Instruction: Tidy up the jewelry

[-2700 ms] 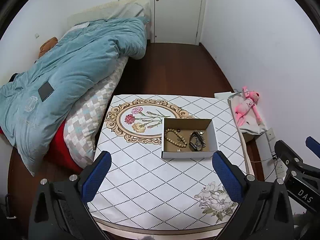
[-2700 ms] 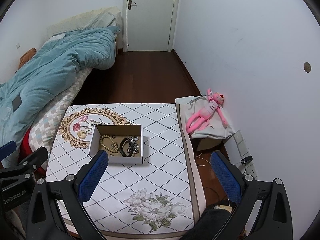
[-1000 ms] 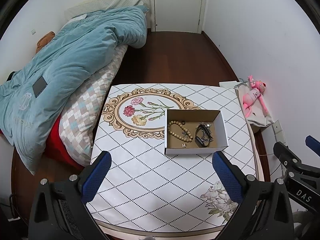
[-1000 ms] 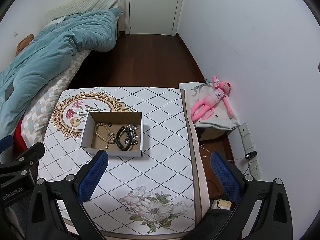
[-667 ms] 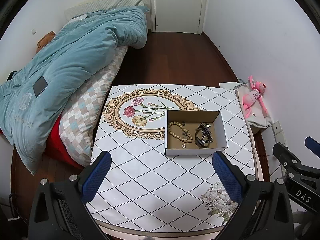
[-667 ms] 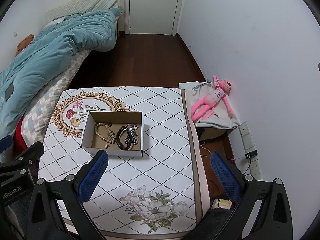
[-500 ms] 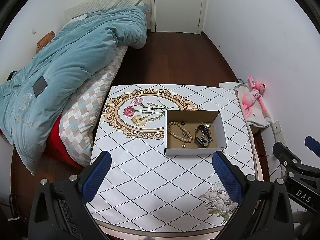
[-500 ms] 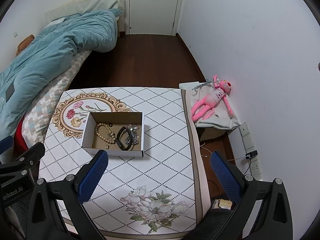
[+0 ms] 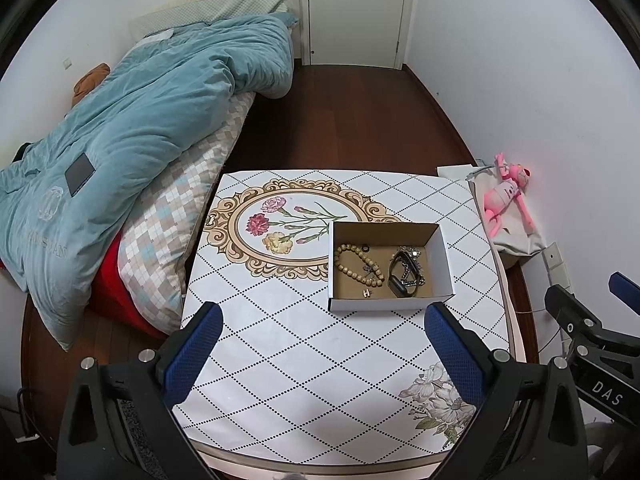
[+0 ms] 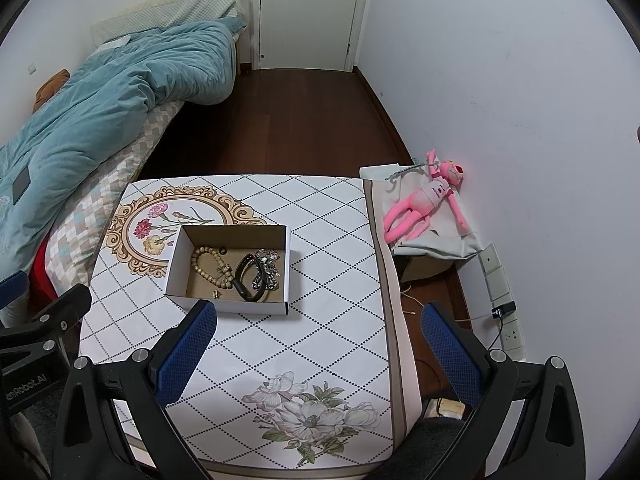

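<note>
An open white cardboard box [image 9: 390,304] [image 10: 228,304] sits on the table. Inside lie a wooden bead bracelet [image 9: 354,262] [image 10: 210,264], a black band [image 9: 400,280] [image 10: 244,278], a silver chain piece [image 9: 412,258] [image 10: 270,266], a small dark ring [image 9: 365,248] and a small gold charm [image 9: 366,293]. My left gripper [image 9: 322,344] is open and empty, held above the table's near side, short of the box. My right gripper [image 10: 318,344] is open and empty, near the box's front right.
The table [image 9: 280,340] has a white diamond-pattern cloth with floral prints. A bed with a blue duvet [image 9: 120,128] stands left. A pink plush toy [image 10: 424,204] lies on a low stand right of the table, by the white wall. A closed door [image 9: 356,12] is far back.
Since 2.7 s ago both grippers rose and tilted to look down on the table more. Over the last second almost nothing has moved. Both grippers stay open.
</note>
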Motion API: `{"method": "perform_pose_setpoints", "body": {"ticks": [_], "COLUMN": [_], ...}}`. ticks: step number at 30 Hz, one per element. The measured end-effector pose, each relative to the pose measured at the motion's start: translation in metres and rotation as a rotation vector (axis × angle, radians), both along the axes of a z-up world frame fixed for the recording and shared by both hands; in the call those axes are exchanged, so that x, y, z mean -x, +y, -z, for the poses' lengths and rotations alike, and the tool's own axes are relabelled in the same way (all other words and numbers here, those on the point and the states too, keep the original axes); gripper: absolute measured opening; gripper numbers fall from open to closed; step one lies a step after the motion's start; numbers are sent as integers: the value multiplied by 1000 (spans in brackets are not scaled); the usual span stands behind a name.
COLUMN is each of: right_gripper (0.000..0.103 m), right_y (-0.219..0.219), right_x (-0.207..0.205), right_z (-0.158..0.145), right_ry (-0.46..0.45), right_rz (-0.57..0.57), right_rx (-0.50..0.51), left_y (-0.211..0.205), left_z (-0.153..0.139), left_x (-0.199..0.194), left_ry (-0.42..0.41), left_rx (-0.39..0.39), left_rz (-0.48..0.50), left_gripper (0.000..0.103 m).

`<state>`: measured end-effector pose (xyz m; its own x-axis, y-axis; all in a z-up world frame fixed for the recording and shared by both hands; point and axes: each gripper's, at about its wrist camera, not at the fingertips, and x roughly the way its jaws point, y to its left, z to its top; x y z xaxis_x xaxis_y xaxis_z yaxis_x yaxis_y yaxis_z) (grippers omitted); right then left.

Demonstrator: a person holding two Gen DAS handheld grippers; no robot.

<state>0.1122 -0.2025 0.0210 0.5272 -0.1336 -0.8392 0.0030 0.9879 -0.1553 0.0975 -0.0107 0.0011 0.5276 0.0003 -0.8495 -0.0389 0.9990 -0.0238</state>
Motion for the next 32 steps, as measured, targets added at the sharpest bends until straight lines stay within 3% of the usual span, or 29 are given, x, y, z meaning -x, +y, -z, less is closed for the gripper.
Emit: {"method": "perform_pose_setpoints", "body": {"ticks": [32], "right_gripper": [103], "right_y": [-2], "right_x": [-1], "right_z": [-2], "right_ry": [1], "right_rz": [0], "right_rx": [-5], "left_y": [-5], "left_z": [-2], "left_x": [-1], "left_ry": [-2], "left_rx": [7], "left_rz": [4], "left_gripper": [103]}}
